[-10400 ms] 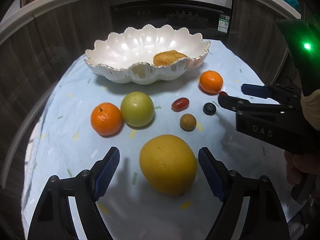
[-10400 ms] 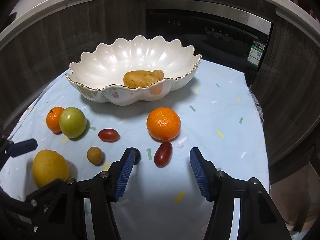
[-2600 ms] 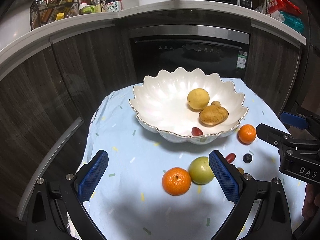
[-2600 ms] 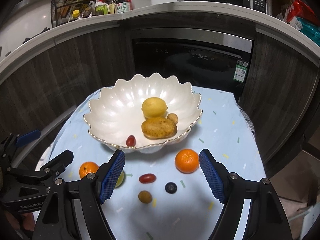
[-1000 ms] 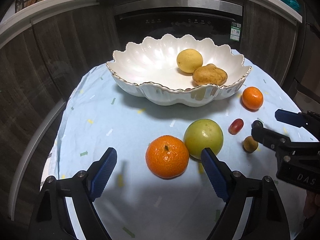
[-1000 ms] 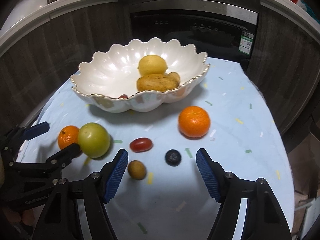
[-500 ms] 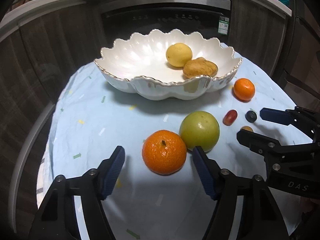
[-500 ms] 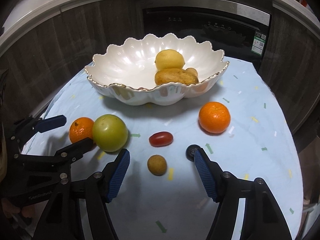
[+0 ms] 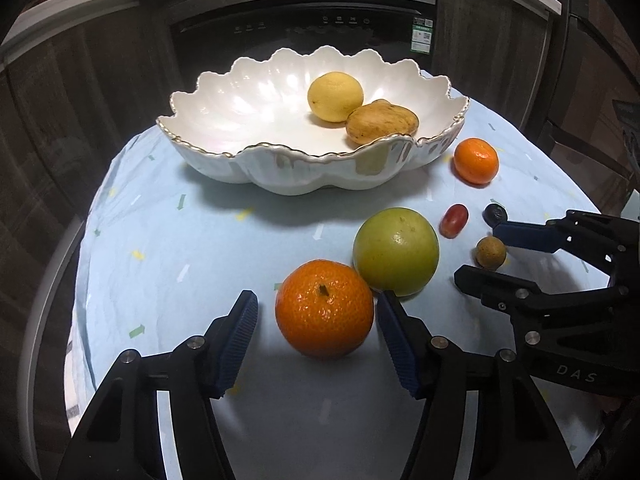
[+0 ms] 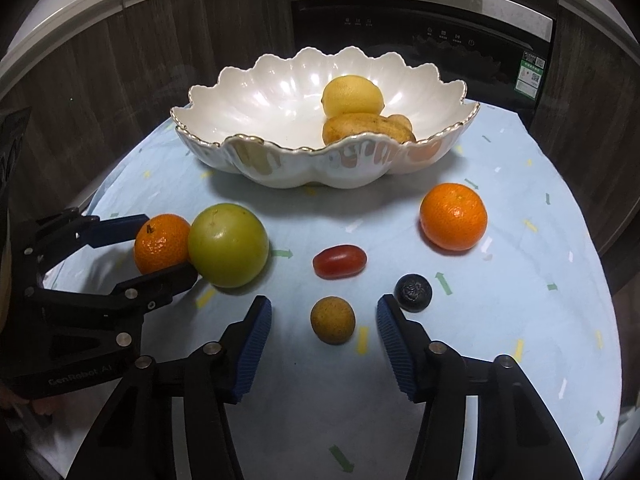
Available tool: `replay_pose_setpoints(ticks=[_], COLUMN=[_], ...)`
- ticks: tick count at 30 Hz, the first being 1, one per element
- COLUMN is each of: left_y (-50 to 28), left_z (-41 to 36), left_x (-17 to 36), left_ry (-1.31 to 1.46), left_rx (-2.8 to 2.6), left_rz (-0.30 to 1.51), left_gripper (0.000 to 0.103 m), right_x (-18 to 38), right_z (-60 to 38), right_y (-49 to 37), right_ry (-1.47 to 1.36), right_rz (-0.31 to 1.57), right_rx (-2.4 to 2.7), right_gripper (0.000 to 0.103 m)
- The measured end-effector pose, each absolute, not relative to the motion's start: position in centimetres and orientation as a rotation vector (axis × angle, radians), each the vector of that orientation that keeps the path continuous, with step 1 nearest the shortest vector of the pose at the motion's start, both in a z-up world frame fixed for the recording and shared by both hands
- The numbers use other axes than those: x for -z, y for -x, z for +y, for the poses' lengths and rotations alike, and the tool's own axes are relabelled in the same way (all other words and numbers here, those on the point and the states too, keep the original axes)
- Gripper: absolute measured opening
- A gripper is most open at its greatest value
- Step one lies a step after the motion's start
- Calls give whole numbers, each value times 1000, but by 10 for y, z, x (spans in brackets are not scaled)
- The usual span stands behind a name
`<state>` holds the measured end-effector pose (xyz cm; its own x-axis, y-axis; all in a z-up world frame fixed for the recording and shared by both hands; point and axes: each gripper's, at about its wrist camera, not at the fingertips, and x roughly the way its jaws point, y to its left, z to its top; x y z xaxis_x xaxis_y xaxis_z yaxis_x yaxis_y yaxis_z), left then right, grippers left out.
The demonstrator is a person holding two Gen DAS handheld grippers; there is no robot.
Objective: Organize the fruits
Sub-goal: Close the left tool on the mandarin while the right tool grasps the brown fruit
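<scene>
My left tool (image 9: 316,336): jaws spread around the near orange (image 9: 325,307), which sits on the surface (image 9: 200,248). They have just been closing. The right pad is at or almost at the peel; a gap shows at the left pad. No pinch yet.

My right tool (image 10: 325,334): jaws spread with the small brown fruit (image 10: 333,320) between them, also just closing. Clear gaps show on both sides. The right fingertip sits just beside the blueberry (image 10: 413,293).

Bowl (image 9: 224,156): white, scalloped, gold-edged, at the far middle of the surface. It holds a lemon (image 9: 335,96) and a brown potato-like piece (image 9: 382,123), touching each other at the bowl's right side.

Green fruit (image 9: 395,257): on the surface, touching the near orange on its right and far side.

Red grape tomato (image 10: 340,261): lying on its side, between the green fruit and the far orange (image 10: 453,216), just beyond the small brown fruit.

Far orange: right of the bowl, well apart from the near orange.

Surface: round, under a pale blue cloth with small coloured marks.

Backdrop: dark wood cabinets and a black oven front (image 10: 420,28) behind the bowl.
</scene>
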<state>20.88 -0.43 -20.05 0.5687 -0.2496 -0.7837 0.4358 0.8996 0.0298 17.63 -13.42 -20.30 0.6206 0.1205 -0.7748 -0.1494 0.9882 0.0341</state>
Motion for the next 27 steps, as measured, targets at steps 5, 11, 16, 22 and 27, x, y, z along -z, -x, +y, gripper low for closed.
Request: replay_pose_setpoints(ticks=[5, 11, 16, 22, 27], left_y=[-211, -212, -209, -203, -197], left_z=[-7, -7, -7, -4, -2], left_x=[205, 206, 204, 195, 185], left_ry=[-233, -224, -219, -212, -201], left_rx=[436, 431, 416, 395, 379], left_rz=[895, 892, 886, 871, 857], left_gripper=[50, 46, 46, 45, 45], right_x=[204, 204, 204, 197, 186], right_z=[-135, -136, -134, -135, -134], right_y=[-176, -176, -175, -172, -169], right_ry=[37, 44, 54, 54, 56], right_rz=[884, 876, 873, 863, 842], right_rx=[-150, -143, -151, -152, -154], right_gripper=[45, 24, 23, 23, 23])
